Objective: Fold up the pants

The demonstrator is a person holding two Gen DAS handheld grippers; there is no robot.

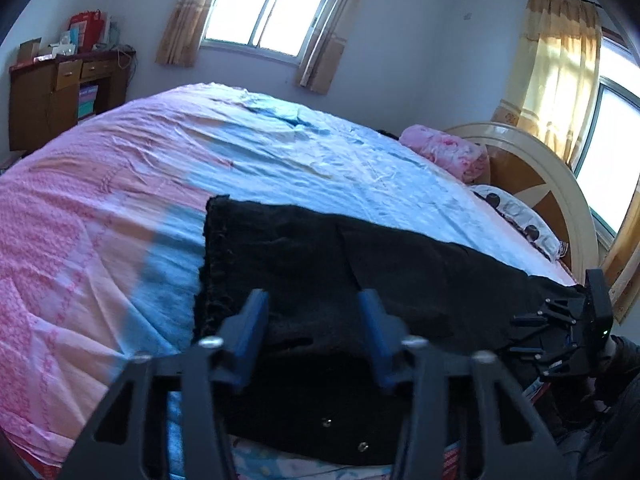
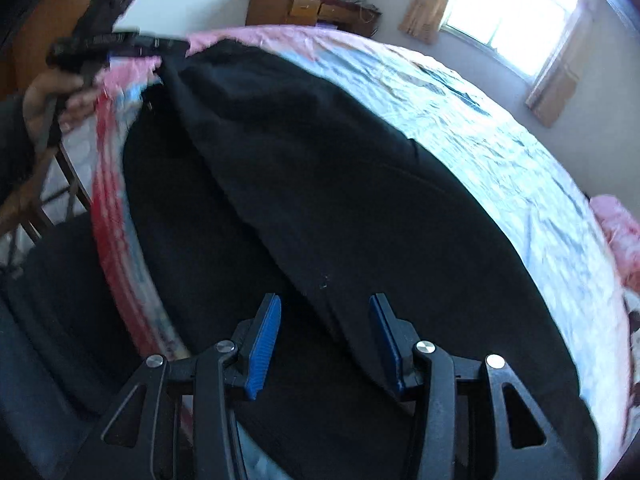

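Note:
Black pants lie flat along the near edge of the bed, partly hanging over it; they also fill the right wrist view. My left gripper is open, its blue fingers just above the pants near the hem end. My right gripper is open, hovering over the other end of the pants. The right gripper also shows at the right edge of the left wrist view; the left gripper appears top left in the right wrist view, at the pants' far end.
The bed carries a pink and blue sheet. A pink pillow and wooden headboard are at the right. A wooden desk stands by the far wall. The mattress edge drops off on my side.

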